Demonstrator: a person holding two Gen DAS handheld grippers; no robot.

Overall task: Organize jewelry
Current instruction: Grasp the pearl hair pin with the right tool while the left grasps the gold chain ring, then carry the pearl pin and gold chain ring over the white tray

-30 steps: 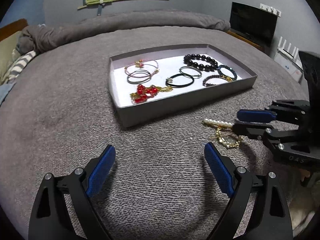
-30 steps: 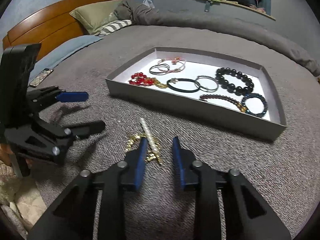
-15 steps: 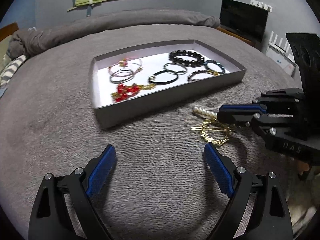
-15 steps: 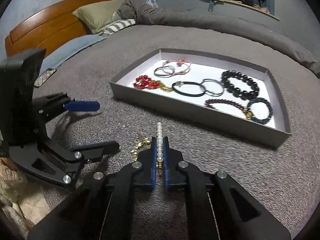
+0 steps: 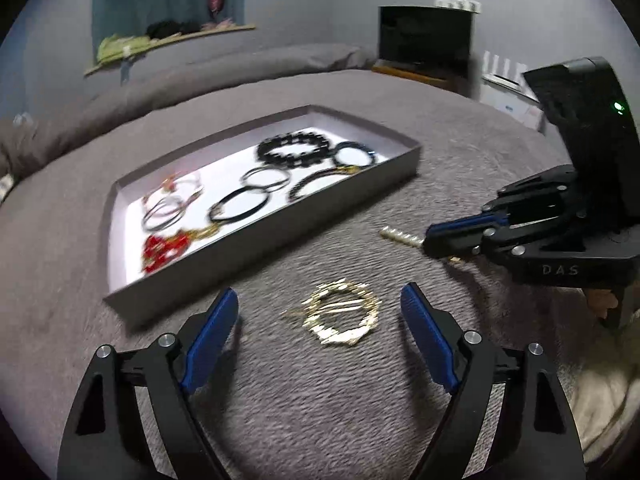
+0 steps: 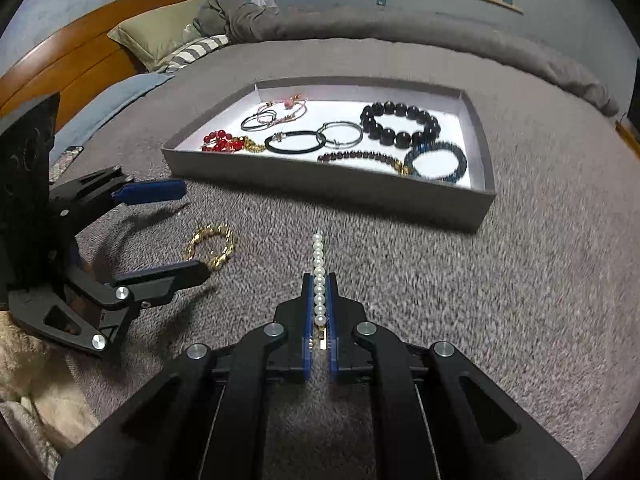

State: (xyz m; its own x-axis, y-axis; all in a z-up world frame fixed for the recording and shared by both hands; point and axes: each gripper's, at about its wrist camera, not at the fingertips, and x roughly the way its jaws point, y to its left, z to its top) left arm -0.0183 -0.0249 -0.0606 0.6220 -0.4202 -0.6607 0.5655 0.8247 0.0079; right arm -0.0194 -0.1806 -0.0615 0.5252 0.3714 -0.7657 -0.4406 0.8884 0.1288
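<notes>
My right gripper (image 6: 319, 280) is shut on a white pearl bracelet (image 6: 318, 260) and holds it off the grey blanket; the pearl bracelet's end (image 5: 400, 236) sticks out of the right gripper (image 5: 430, 240) in the left wrist view. A gold chain bracelet (image 5: 340, 316) lies on the blanket between the fingers of my open left gripper (image 5: 320, 304); the gold bracelet (image 6: 212, 244) and left gripper (image 6: 192, 232) also show in the right wrist view. A grey tray (image 5: 256, 256) (image 6: 320, 184) behind holds several bracelets.
Inside the tray lie a black bead bracelet (image 6: 400, 124), a blue bead bracelet (image 6: 436, 160), a red bead piece (image 6: 220, 142) and thin bangles (image 6: 272, 116). Pillows (image 6: 160, 44) and a wooden headboard (image 6: 60, 68) are far left. A TV (image 5: 424, 36) stands behind.
My right gripper has shut on the pearl bracelet and lifted it away from the gold chain. My left gripper has moved right, so that the gold bracelet lies between its fingers.
</notes>
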